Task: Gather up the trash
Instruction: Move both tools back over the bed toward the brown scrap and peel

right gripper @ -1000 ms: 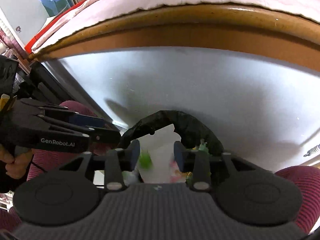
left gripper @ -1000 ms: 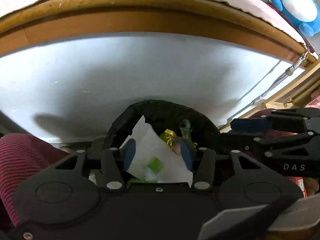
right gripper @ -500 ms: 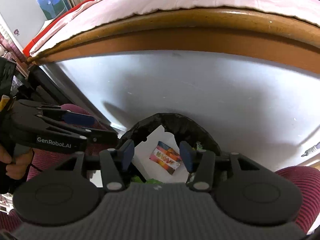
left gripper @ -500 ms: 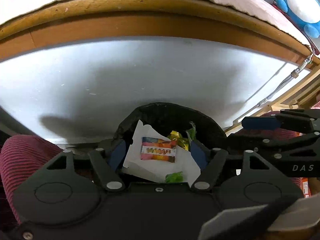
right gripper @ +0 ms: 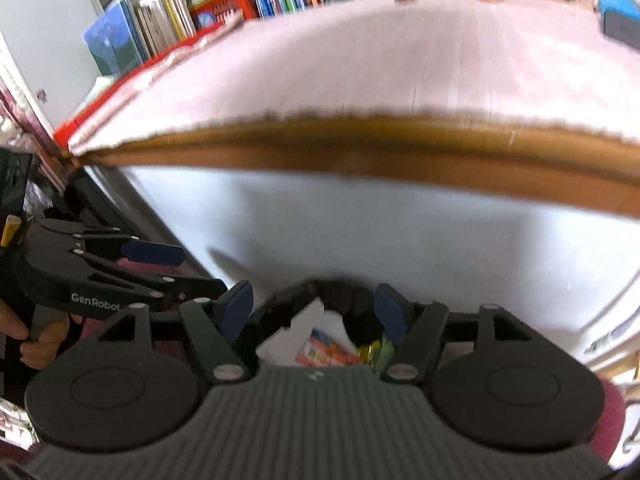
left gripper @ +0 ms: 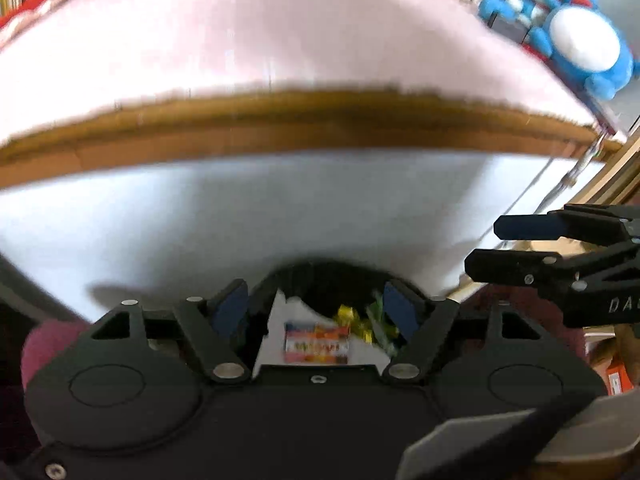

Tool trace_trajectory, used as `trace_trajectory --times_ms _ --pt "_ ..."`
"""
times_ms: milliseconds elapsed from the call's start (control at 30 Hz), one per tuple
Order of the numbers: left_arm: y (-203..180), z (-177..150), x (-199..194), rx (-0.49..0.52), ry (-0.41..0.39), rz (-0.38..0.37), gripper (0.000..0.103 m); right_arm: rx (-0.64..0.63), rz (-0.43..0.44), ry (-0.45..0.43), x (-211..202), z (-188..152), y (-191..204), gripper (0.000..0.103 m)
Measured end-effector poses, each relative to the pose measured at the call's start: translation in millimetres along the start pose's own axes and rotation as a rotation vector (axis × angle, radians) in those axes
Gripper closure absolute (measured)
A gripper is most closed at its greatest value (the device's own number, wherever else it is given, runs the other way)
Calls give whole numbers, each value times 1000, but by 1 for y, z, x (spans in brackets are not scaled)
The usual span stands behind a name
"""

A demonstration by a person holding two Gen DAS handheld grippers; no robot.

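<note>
A bin lined with a black bag [left gripper: 320, 276] [right gripper: 340, 286] stands below both grippers, against a white panel. Inside it lie a white paper [left gripper: 276, 332] [right gripper: 308, 322], a colourful striped wrapper [left gripper: 316, 342] [right gripper: 328, 350] and yellow and green wrappers [left gripper: 352, 318] [right gripper: 374, 350]. My left gripper [left gripper: 314, 304] hangs above the bin with its jaws opening and nothing pressed between the blue pads. My right gripper [right gripper: 313, 304] is beside it, also opening, with its pads bare. Each shows in the other's view: the right gripper [left gripper: 482, 246] and the left gripper [right gripper: 200, 270].
A table with a pink cloth [left gripper: 280, 40] and a brown wooden edge [right gripper: 360, 148] juts out above the bin. A blue plush toy [left gripper: 576, 40] sits at its right end, and books [right gripper: 168, 20] stand at the back left. Legs in maroon cloth [left gripper: 44, 344] flank the bin.
Both grippers opened and let go of the white paper and wrappers, which now lie in the bin. Both have risen, and the table top has come into view.
</note>
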State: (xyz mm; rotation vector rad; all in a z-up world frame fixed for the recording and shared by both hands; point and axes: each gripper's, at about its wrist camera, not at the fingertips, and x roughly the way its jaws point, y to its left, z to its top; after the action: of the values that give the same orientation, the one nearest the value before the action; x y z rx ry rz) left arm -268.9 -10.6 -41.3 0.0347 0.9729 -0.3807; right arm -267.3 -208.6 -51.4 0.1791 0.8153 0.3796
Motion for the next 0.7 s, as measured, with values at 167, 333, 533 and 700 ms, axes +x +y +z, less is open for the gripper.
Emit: trace_trajectory --times_ms 167,333,533,700 --pt "6 32 -29 62 -106 -18 25 -11 -20 -98 -22 35 -10 18" --pt "17 76 -57 126 -206 -17 24 0 -53 -214 -48 83 -25 17" --pt "33 145 -73 131 -294 -15 22 11 -86 -330 -70 149 -43 14" --pt "42 206 -69 113 -341 -6 22 74 -113 -391 -76 198 -67 14"
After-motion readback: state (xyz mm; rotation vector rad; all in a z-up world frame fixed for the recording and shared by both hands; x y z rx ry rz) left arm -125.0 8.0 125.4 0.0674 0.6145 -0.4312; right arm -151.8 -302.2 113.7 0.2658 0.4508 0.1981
